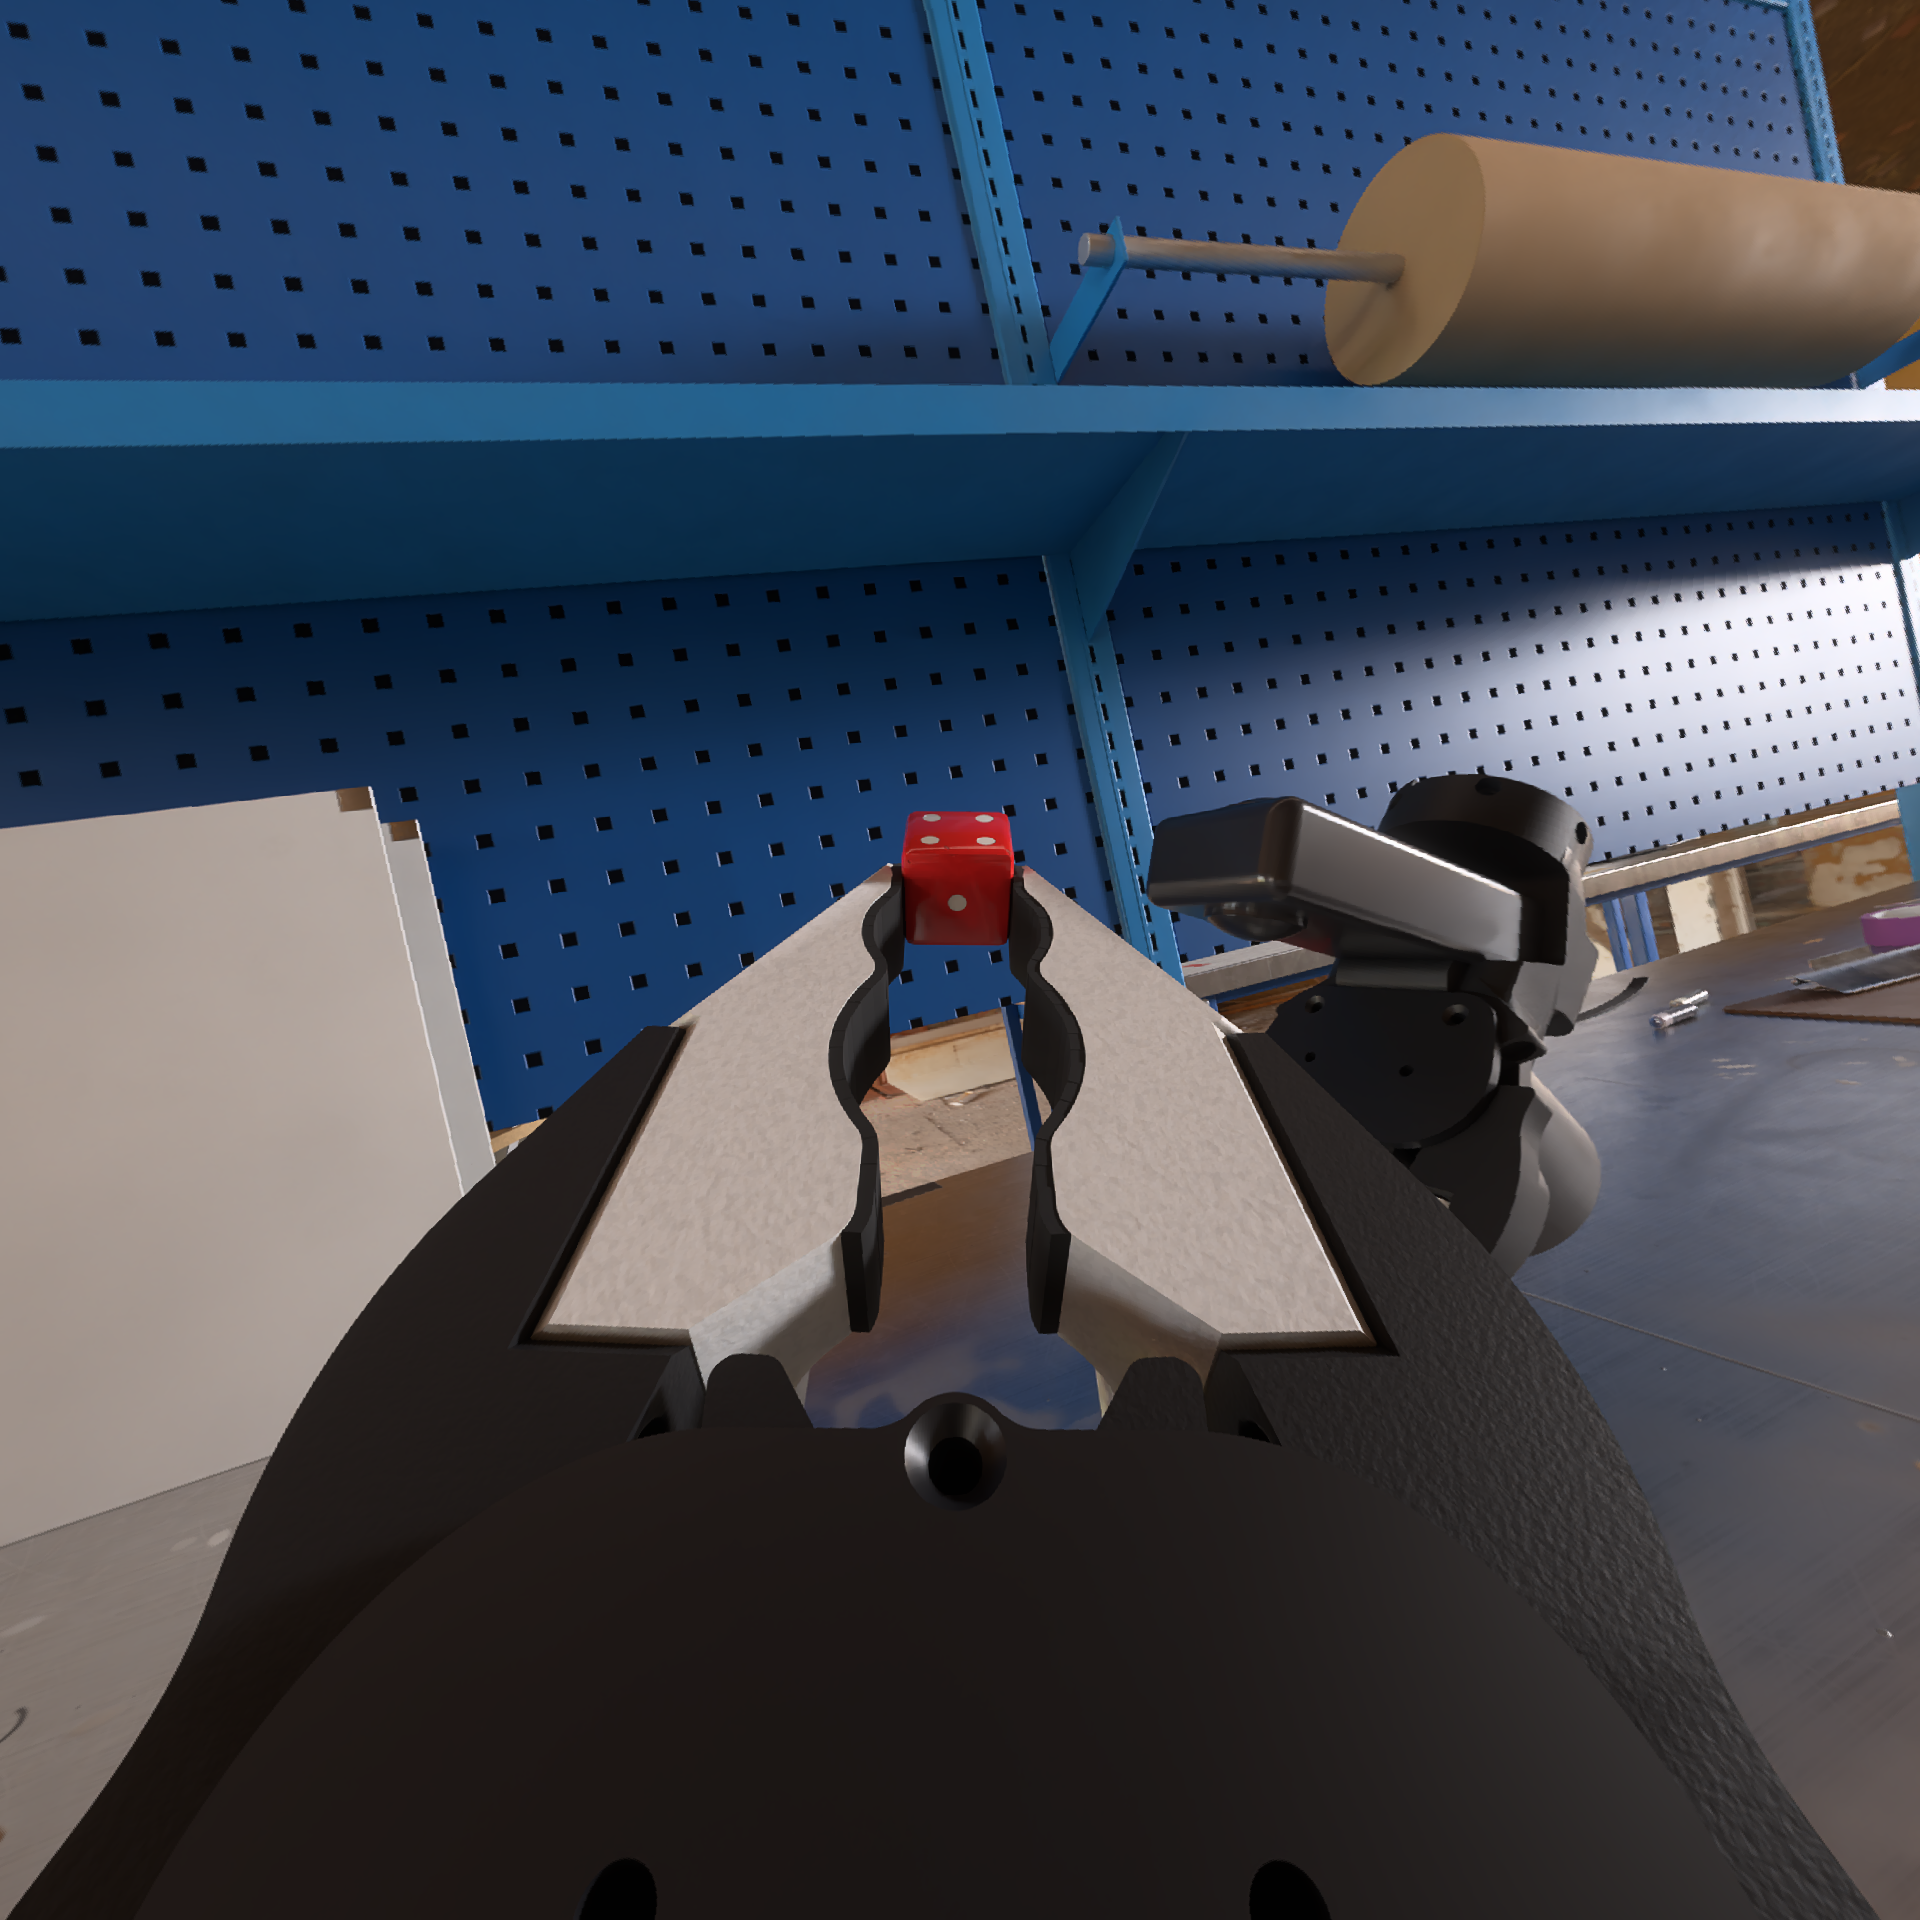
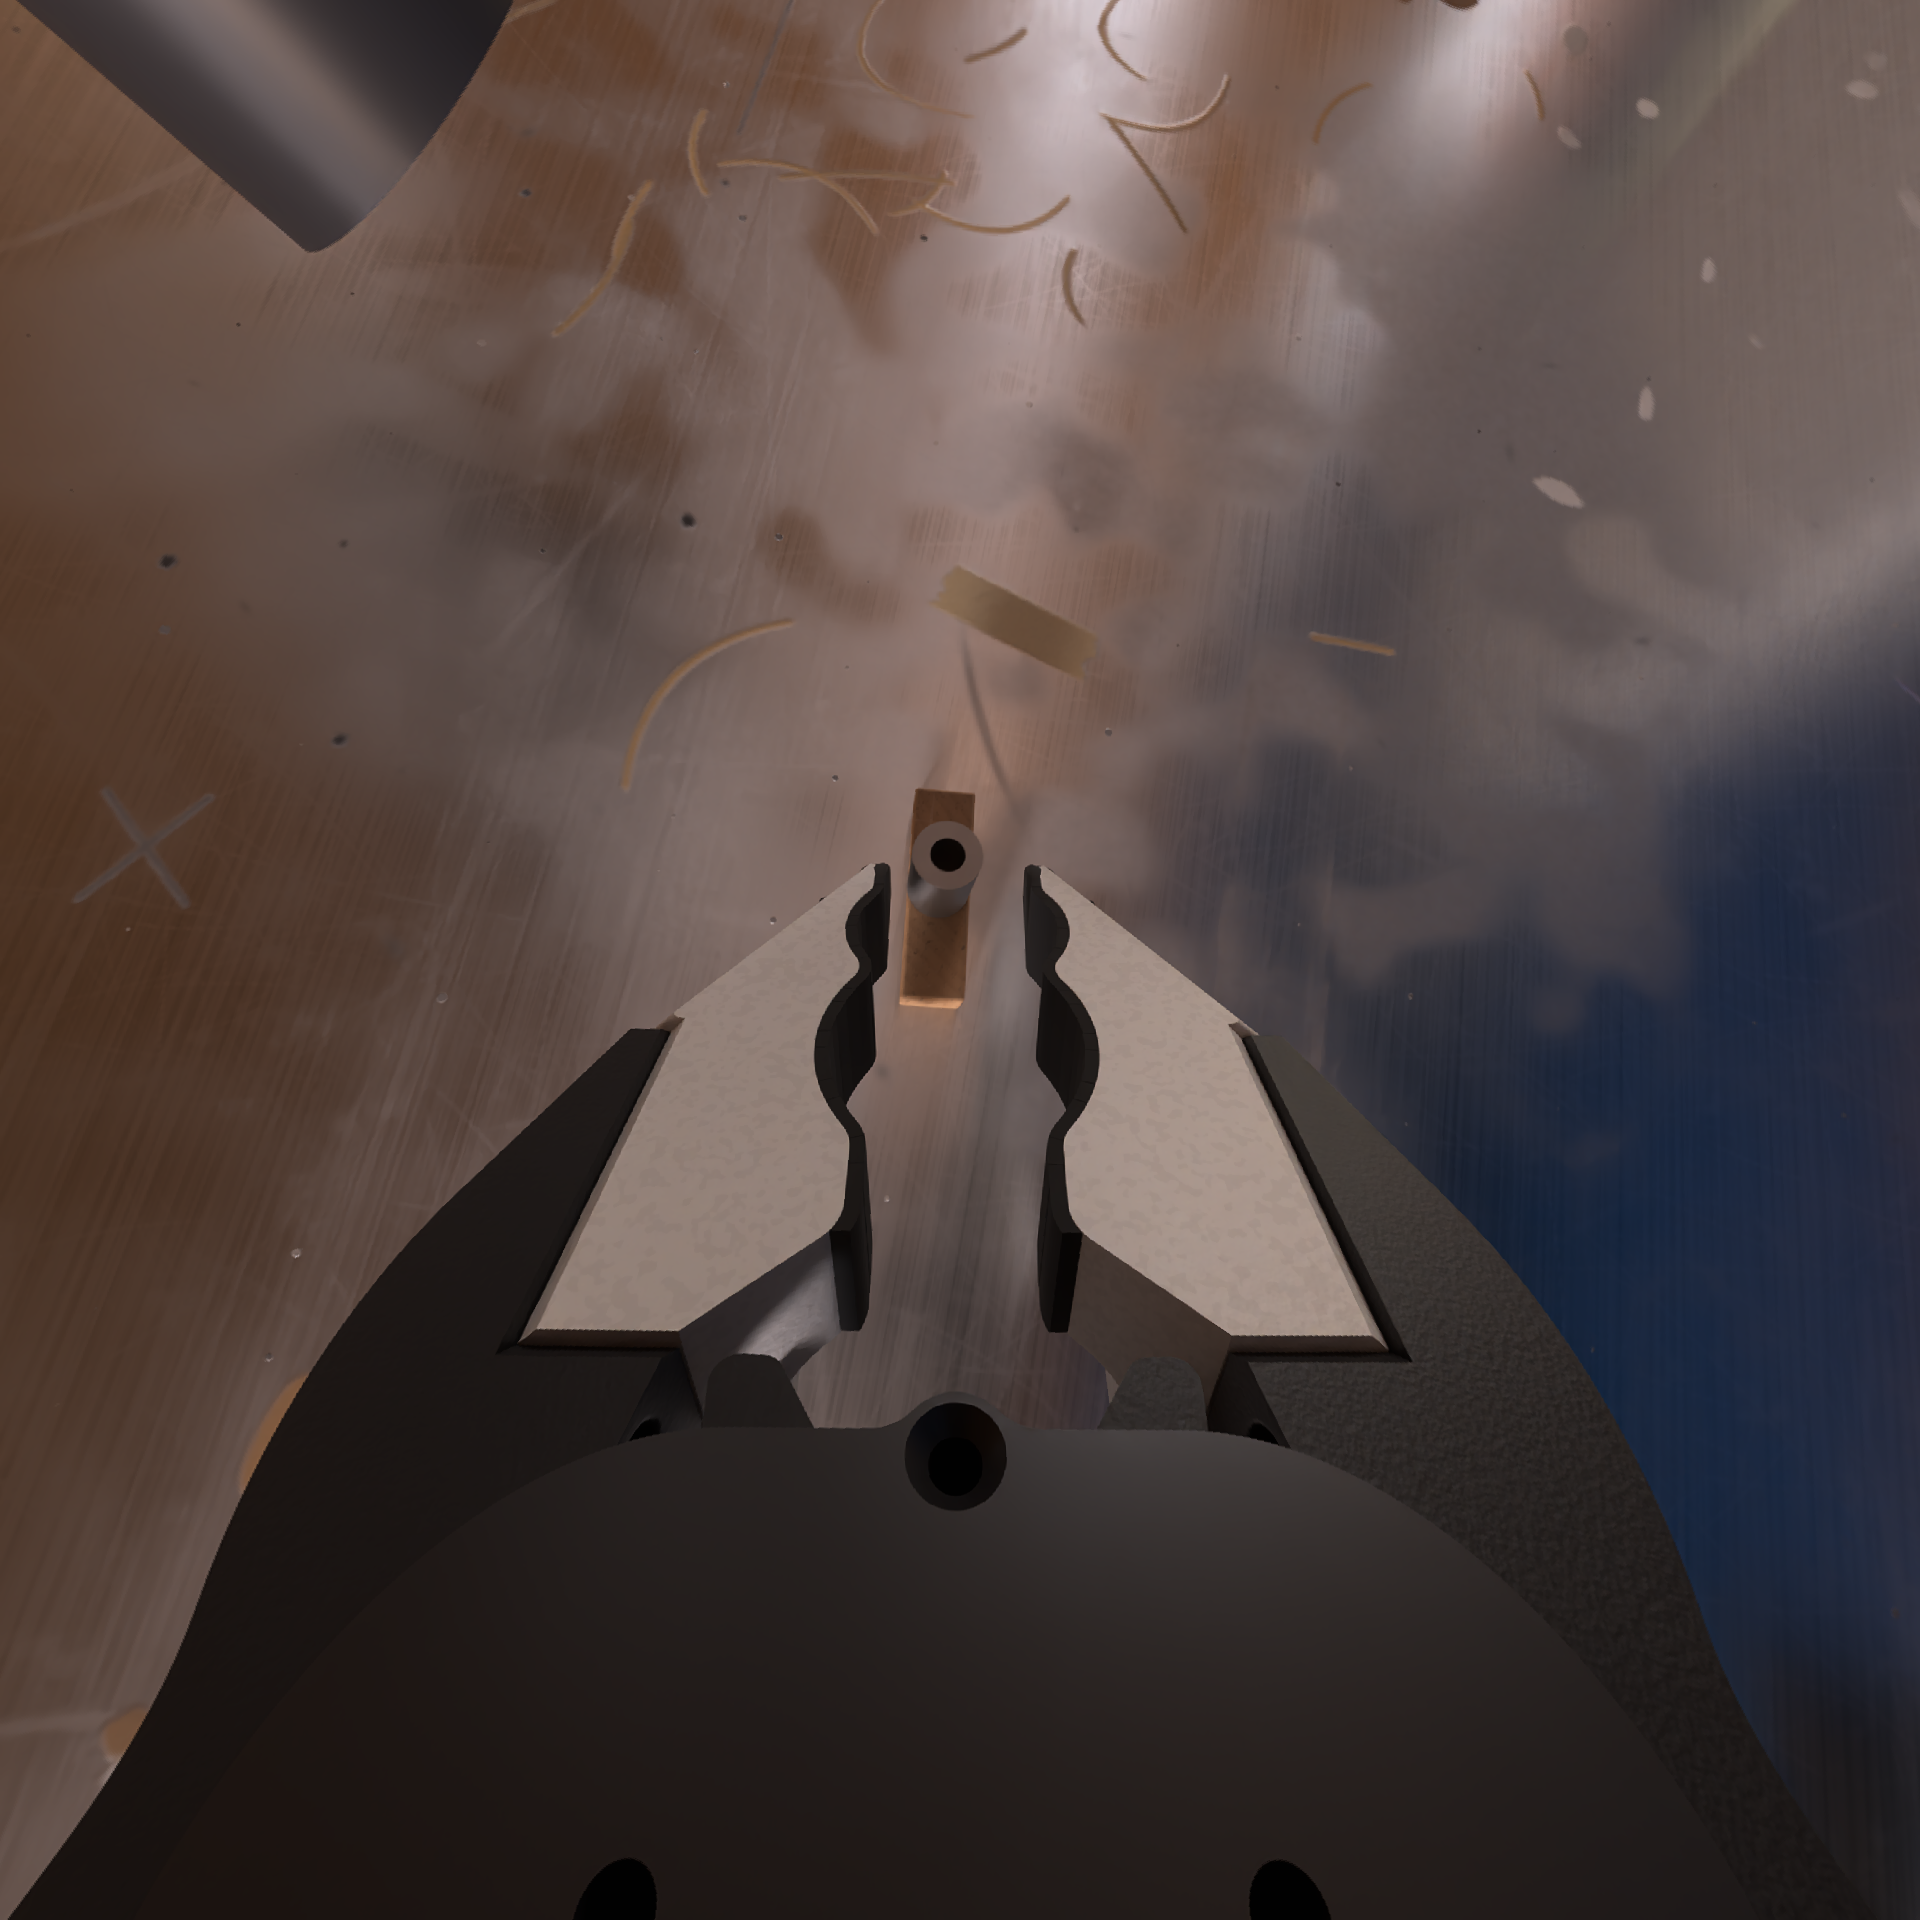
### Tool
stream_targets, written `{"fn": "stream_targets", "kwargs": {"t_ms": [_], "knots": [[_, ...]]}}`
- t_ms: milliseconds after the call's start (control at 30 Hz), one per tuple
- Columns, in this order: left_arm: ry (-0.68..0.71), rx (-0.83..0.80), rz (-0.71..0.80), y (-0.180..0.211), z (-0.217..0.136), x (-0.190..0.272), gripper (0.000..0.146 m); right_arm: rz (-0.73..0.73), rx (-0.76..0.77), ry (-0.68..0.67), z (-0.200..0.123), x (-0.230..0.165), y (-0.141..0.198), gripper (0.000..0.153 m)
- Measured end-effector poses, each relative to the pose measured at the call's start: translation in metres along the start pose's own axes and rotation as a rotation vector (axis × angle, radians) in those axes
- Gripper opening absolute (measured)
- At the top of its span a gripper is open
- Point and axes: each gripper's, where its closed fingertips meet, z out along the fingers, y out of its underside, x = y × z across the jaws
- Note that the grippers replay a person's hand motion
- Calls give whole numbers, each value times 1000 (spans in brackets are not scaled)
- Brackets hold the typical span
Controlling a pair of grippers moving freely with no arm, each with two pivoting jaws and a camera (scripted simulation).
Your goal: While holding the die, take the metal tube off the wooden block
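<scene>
Pinching a red die (image 1: 956, 881) between its fingertips, the left tool (image 1: 956, 883) is raised in front of a blue pegboard wall (image 1: 520, 260). The die's white pips show on its top and near faces, and it sits right at the tips, touching both pads. A blue shelf (image 1: 727, 457) crosses the wall above it, and over the shelf a brown paper roll (image 1: 1621, 260) hangs on a grey rod. A white panel (image 1: 208, 1091) leans at the left. To the right, the other tool's dark body is seen from behind, low over the dark tabletop (image 1: 1714, 1299). Far off on that surface lie a small metal piece and a flat board; a purple container (image 1: 1886, 925) stands beyond them, and its contents cannot be made out.

The right tool (image 2: 956, 883) points straight down at the scratched tabletop (image 2: 416, 623), which is strewn with wood shavings. Its jaws are spread, with clear space on both sides of what lies between them. Beneath the tips, a small wooden block (image 2: 932, 961) rests on the surface, and the metal tube (image 2: 945, 873) stands upright on it, its open bore facing the camera. The tube sits between the two fingertips, nearer the left pad, and neither pad appears to touch it. A curled wood shaving (image 2: 1023, 618) lies just beyond the block.
</scene>
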Motion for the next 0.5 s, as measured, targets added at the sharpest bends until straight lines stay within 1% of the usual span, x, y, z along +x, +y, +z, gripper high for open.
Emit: {"fn": "stream_targets", "kwargs": {"t_ms": [100, 233, 367, 500], "knots": [[7, -5, -3, 1, 1, 1, 19, -13, -3, 7, 3, 2, -1, 22], [16, -12, -6, 3, 1, 3, 19, 6, 7, 24, 5, 3, -3, 17], [24, -17, -6, 4, 2, 5, 19, 5, 29, 24, 8, -1, -7, 16], [34, -23, -1, 5, 2, 7, 19, -9, -20, 61, 4, 0, -5, 14]]}}
